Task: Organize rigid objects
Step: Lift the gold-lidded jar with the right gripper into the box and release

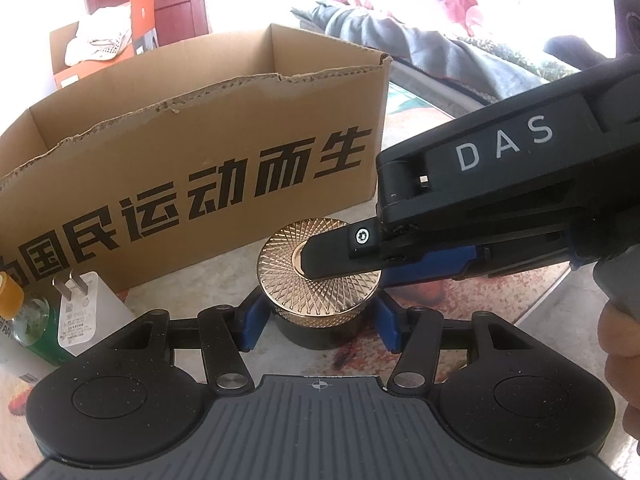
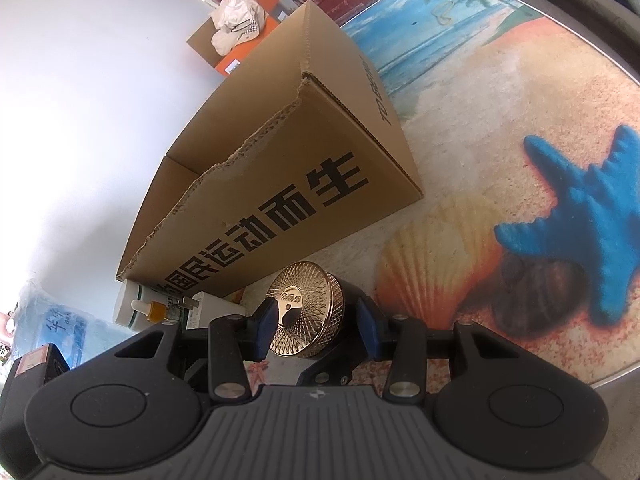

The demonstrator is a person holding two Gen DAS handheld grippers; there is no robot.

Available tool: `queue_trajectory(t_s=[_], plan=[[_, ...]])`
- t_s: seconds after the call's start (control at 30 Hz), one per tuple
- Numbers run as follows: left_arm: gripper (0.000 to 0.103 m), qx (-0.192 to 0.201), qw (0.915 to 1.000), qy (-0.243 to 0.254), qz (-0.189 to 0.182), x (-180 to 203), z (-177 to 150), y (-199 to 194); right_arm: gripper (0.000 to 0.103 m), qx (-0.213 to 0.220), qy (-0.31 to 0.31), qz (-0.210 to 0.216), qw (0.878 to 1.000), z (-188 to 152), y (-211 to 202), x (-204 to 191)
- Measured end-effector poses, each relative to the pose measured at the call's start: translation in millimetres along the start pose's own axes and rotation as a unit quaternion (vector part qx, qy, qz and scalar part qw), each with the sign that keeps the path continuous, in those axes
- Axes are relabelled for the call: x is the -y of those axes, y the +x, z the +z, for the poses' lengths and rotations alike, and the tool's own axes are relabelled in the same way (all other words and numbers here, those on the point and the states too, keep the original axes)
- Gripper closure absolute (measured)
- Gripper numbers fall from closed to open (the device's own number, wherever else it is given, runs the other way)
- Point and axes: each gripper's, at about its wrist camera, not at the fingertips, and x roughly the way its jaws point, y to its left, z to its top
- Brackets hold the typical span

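Below, the black jar [image 1: 320, 332] with gold lid [image 1: 316, 264] is half hidden by both grippers: right gripper [image 2: 316, 326] clamps it, left gripper [image 1: 316, 328] flanks it, contact unclear, near the cardboard box [image 1: 192, 160].

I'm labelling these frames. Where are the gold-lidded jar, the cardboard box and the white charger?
gold-lidded jar [image 1: 320, 276]: left wrist view, patterned lid top.
cardboard box [image 1: 192, 152]: left wrist view, printed front wall.
white charger [image 1: 78, 316]: left wrist view, labelled face.
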Motion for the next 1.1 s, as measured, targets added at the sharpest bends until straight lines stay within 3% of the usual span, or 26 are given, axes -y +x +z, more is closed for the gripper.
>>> queue_trajectory(t_s=[1.1], plan=[[0.048,0.034,0.9994,-0.004,0.004,-16.9,-11.5,-38.7,0.056,0.022,-0.045,0.000,0.999,-9.0,-21.9,-30.5]])
